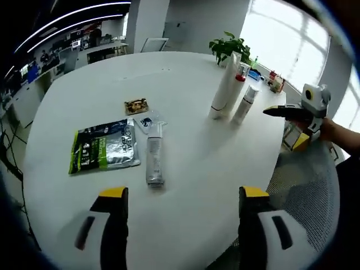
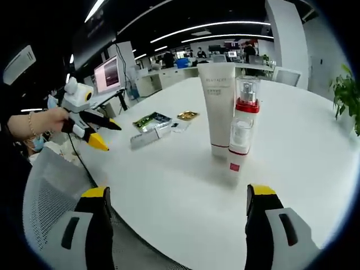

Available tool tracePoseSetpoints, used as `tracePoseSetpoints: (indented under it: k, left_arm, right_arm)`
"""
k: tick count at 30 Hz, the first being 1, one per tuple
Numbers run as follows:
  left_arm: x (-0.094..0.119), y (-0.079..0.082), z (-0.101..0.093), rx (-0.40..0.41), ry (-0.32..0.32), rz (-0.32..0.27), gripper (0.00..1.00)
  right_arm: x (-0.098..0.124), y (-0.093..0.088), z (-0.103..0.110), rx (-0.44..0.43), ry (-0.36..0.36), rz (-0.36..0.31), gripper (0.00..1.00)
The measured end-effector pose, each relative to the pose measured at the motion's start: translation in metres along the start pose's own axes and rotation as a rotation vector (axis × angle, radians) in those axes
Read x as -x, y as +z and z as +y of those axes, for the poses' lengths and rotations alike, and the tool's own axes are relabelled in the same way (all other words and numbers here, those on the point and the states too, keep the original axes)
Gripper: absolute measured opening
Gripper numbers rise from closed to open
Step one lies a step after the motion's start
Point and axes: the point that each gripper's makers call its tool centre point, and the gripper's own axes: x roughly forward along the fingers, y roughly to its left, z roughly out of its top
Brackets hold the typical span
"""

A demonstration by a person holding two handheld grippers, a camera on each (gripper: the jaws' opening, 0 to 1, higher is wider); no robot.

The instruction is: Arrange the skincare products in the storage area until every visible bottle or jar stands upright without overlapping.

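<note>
Skincare products are seen in the left gripper view ahead of the left gripper, whose jaws are held apart and empty: a silver tube lies flat just ahead on the white table, beside a green sachet, while a tall white tube stands farther off, right. In the right gripper view, the right gripper is likewise spread wide, empty; a red-banded pump bottle is seen upright straight ahead, touching the white tube.
</note>
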Motion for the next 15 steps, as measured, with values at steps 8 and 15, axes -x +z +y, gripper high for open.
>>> tracePoseSetpoints:
  k: [8, 15]
  left_arm:
    - [-0.019, 0.015, 0.021, -0.069, 0.029, 0.109, 0.62]
    - [-0.041, 0.028, 0.029, -0.146, 0.024, 0.182, 0.55]
  right_arm:
    - [-0.001, -0.001, -0.001, -0.001, 0.0, 0.001, 1.0]
    - [0.0, 0.0, -0.003, -0.007, -0.009, 0.001, 1.0]
